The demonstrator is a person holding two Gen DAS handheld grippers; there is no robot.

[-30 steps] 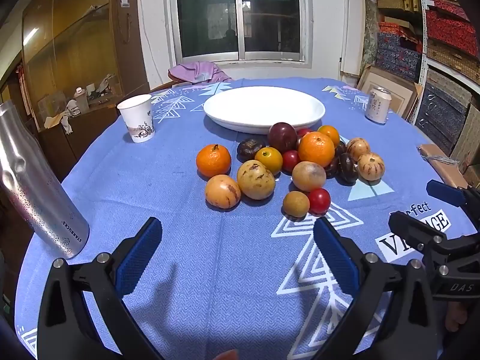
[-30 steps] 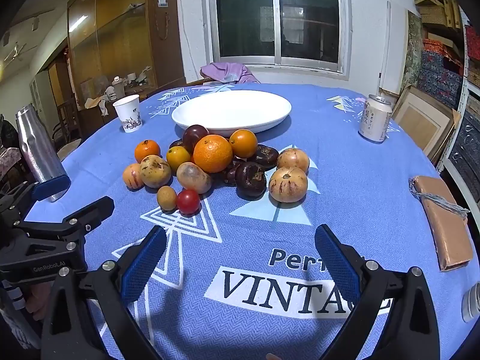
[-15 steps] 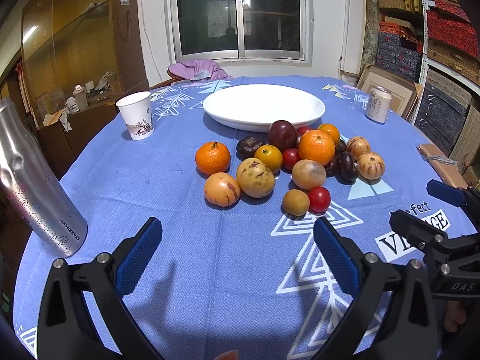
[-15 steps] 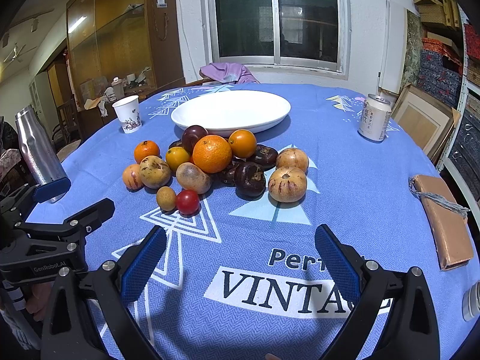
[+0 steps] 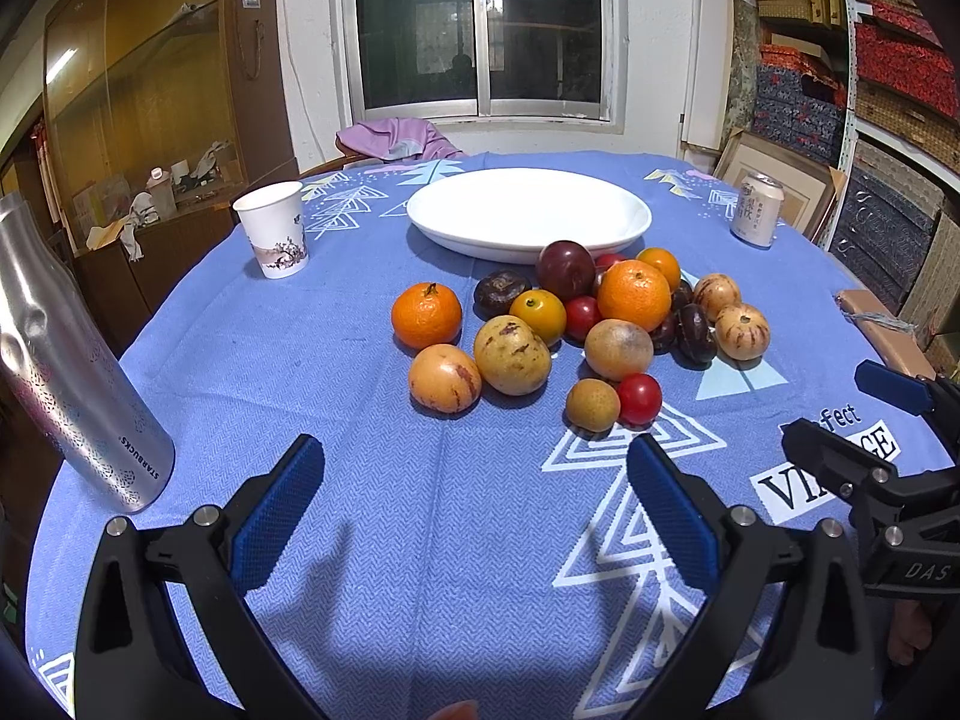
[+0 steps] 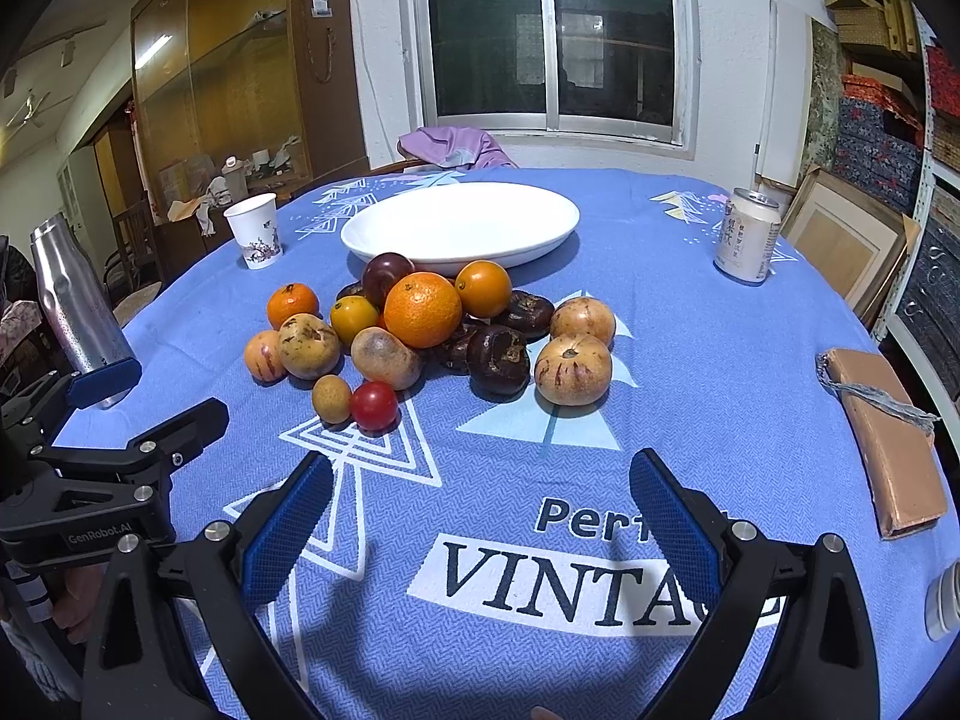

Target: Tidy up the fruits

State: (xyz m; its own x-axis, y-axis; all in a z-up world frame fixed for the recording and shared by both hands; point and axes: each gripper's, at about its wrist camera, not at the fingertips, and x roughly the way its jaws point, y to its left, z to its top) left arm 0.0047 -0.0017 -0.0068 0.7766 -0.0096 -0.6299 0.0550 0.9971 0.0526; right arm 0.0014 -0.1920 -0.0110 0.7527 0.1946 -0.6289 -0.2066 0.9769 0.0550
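Observation:
A pile of fruit lies on the blue tablecloth: oranges [image 5: 633, 294] [image 6: 422, 308], a tangerine [image 5: 426, 314], a dark plum [image 5: 564, 269], yellow-brown fruits [image 5: 512, 354], red cherry tomatoes [image 5: 639, 398] [image 6: 374, 405], dark chestnut-like fruits [image 6: 498, 357] and striped pale fruits [image 6: 572, 368]. An empty white oval plate [image 5: 528, 213] [image 6: 459, 223] stands just behind the pile. My left gripper [image 5: 474, 498] is open and empty, near the pile's front. My right gripper [image 6: 480, 510] is open and empty, to the right of the left one.
A paper cup [image 5: 273, 229] stands at the back left. A steel bottle [image 5: 66, 372] stands at the left edge. A drink can [image 6: 746, 235] stands at the back right. A brown pouch [image 6: 888, 450] lies at the right table edge.
The left gripper has shifted slightly; the bottle sits a little further left in its view. The right gripper and the fruit have not visibly moved.

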